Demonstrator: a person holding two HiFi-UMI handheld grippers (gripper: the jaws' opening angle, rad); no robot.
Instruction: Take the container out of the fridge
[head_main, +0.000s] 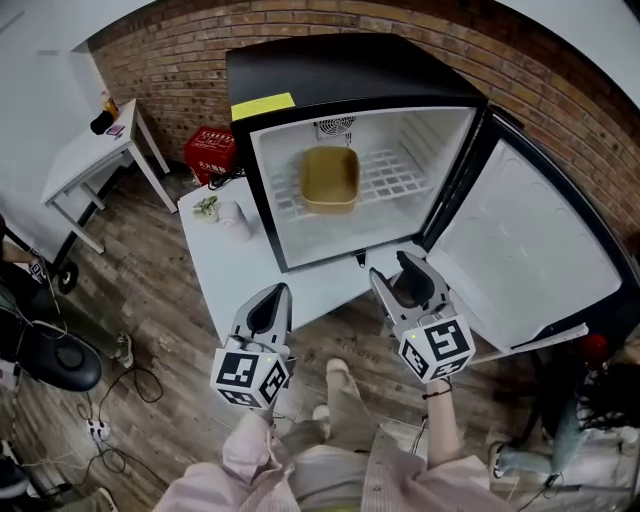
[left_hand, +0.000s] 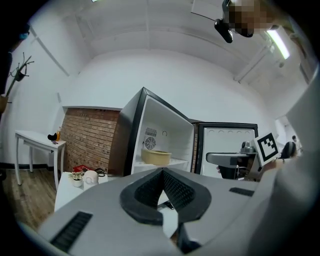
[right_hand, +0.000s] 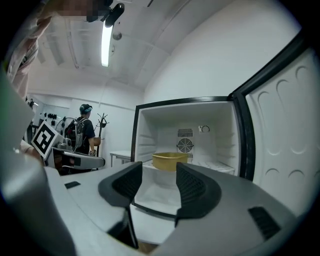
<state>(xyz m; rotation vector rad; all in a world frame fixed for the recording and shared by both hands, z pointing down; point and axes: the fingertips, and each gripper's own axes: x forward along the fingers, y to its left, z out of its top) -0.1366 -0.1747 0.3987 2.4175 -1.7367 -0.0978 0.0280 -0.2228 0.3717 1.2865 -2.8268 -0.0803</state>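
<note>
- Two tongs, nearest: left tongs (head_main: 277, 297) with jaws pressed together and nothing between them; right tongs (head_main: 396, 276) with jaws parted, empty (both short of the fridge mouth).
- One desk (head_main: 232, 268), white, carrying the fridge.
- One fridge (head_main: 340, 70), black, its door (head_main: 530, 250) swung wide to the right.
- One container (head_main: 330, 178), tan, open-topped, on the wire shelf (head_main: 400, 175), left of centre and well inside.
- Relation: the container lies ahead of both tongs and lines up with the gap of the right jaws in the right gripper view. The right tongs are judged nearer and better placed. Footprint near-square, so the long axis is unclear.
</note>
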